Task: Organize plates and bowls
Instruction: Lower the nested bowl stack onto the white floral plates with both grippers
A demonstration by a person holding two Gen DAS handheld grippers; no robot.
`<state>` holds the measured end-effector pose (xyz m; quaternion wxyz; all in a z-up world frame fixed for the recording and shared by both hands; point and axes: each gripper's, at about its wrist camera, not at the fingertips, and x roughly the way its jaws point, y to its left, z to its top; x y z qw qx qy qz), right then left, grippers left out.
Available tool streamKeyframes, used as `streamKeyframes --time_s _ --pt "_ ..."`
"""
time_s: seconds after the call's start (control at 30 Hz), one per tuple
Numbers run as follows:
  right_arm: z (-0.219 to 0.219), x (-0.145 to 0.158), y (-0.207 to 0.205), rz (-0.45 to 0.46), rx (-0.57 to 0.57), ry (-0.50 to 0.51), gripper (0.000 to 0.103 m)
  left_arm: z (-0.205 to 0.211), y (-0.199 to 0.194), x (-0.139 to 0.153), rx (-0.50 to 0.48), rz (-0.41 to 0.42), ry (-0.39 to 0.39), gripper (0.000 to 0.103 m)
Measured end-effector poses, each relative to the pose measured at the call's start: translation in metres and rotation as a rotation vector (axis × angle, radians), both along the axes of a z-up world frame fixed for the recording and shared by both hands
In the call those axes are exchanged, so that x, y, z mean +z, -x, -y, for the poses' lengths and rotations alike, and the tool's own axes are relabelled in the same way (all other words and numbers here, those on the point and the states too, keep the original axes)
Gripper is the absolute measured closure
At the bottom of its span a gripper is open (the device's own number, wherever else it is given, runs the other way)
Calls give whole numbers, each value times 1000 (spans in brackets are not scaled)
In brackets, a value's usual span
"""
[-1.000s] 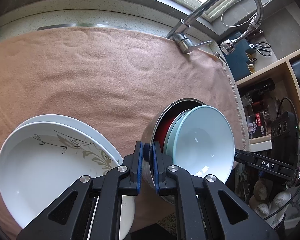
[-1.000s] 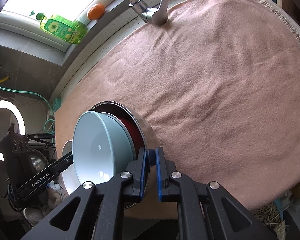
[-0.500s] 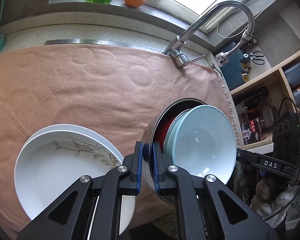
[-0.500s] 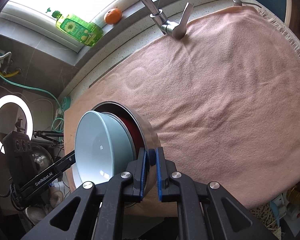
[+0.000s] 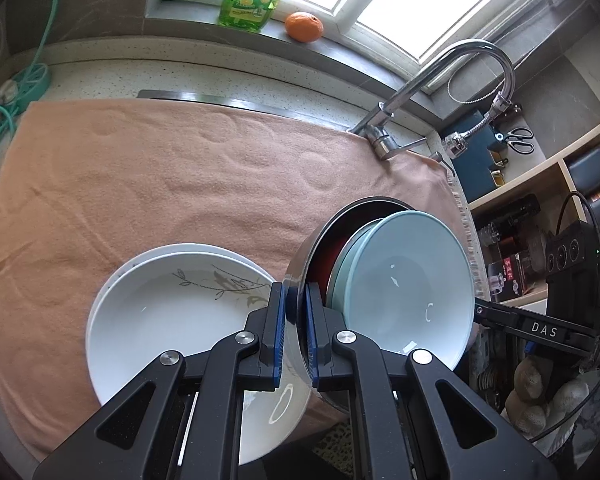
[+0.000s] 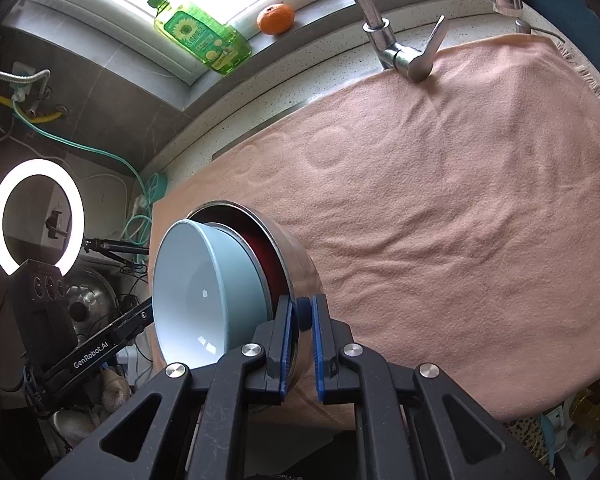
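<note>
Left hand-held gripper [image 5: 296,334] and right hand-held gripper [image 6: 300,344], each clamped on the steel bowl's [image 6: 300,264] rim, nested pale-blue bowl [image 5: 410,292] inside, white plates [image 5: 164,320] left.

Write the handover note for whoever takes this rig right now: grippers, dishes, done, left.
Left gripper: shut on the rim of the steel bowl.
Right gripper: shut on the same steel bowl, opposite rim.
The bowl stack is tilted, held between both grippers over the near edge of the pink towel: steel bowl outermost, a red bowl inside it, light blue bowl innermost.
Two white plates lie stacked on the towel, left of the bowls.
Done: bowls nested, plates stacked.
Left: set the bowl stack down and release.
</note>
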<state>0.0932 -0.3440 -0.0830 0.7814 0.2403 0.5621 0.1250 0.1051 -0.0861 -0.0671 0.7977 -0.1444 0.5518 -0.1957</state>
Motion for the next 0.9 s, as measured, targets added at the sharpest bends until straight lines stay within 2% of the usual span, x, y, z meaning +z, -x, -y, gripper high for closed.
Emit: streamKeyframes --time_s 0.53,0.9 --pt "-67 -18 -2 -30 100 -15 94 -66 21 -10 102 -22 -20 96" --pt "-92 -29 -4 -54 127 -21 94 -87 24 -14 137 -26 -31 96"
